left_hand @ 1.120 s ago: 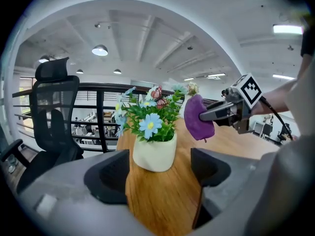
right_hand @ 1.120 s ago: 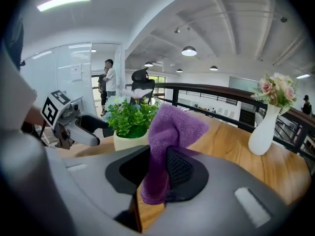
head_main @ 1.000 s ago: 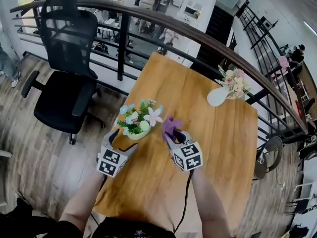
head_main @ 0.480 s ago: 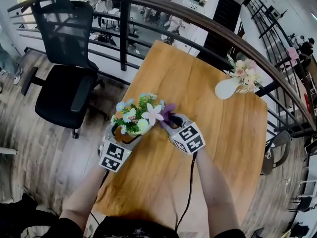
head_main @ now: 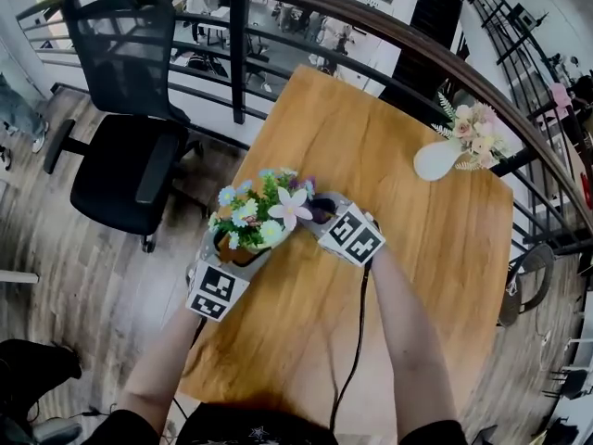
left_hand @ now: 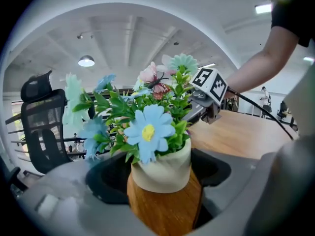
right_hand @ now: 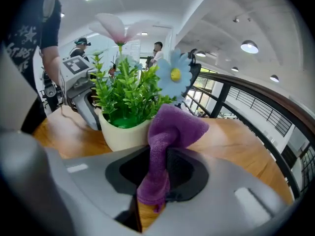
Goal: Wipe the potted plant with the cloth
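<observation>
The potted plant (head_main: pixel 255 213) has green leaves and blue, white and pink flowers in a cream pot with a wooden base (left_hand: pixel 167 200). My left gripper (head_main: pixel 230 247) is shut on the pot, which fills the gap between the jaws in the left gripper view, at the table's left edge. My right gripper (head_main: pixel 322 216) is shut on a purple cloth (right_hand: pixel 170 129). The cloth's top fold rests against the pot rim and leaves (right_hand: pixel 125 132) on the plant's right side. The right gripper's marker cube (left_hand: pixel 209 85) shows behind the flowers.
The wooden table (head_main: pixel 398 276) stretches to the right and away. A white vase of flowers (head_main: pixel 443 158) stands at its far right corner. A black office chair (head_main: pixel 120 109) stands on the floor to the left. A railing (head_main: pixel 371 21) runs behind the table.
My right gripper has rolled and moved left with the cloth, from beside the plant to up against it. My left gripper has kept its grip and shifted only slightly.
</observation>
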Available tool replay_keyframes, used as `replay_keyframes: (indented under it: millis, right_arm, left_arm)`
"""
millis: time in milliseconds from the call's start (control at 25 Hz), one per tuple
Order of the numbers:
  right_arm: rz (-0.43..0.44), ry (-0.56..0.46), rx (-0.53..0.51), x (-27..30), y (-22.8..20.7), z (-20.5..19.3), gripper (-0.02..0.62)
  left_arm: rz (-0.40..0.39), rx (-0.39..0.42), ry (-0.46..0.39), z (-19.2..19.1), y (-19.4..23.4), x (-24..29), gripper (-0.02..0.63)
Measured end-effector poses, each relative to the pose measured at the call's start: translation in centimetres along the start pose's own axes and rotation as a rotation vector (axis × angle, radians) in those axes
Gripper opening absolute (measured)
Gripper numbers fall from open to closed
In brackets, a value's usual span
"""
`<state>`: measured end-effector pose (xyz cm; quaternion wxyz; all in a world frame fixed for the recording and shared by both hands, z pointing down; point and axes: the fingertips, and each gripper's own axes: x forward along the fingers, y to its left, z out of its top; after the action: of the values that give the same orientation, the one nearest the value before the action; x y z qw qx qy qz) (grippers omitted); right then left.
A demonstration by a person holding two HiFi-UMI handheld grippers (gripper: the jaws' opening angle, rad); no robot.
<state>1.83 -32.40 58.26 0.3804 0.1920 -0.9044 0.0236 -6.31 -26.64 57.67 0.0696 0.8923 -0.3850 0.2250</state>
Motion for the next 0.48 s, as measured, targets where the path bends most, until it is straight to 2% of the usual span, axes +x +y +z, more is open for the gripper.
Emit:
replay_keyframes:
  millis: [200, 480]
  right_arm:
    - [0.081, 0.035, -0.054, 0.4, 0.1, 0.3, 0.089]
    - [0.122, 0.022, -0.040, 0.8, 1.1, -0.1, 0.086]
  left_arm:
    - [-0.028, 0.007, -0.019, 0.0, 0.0, -0.1, 0.397]
    - [-0.031, 0.011, -0.036, 0.1, 0.1, -0.1, 0.397]
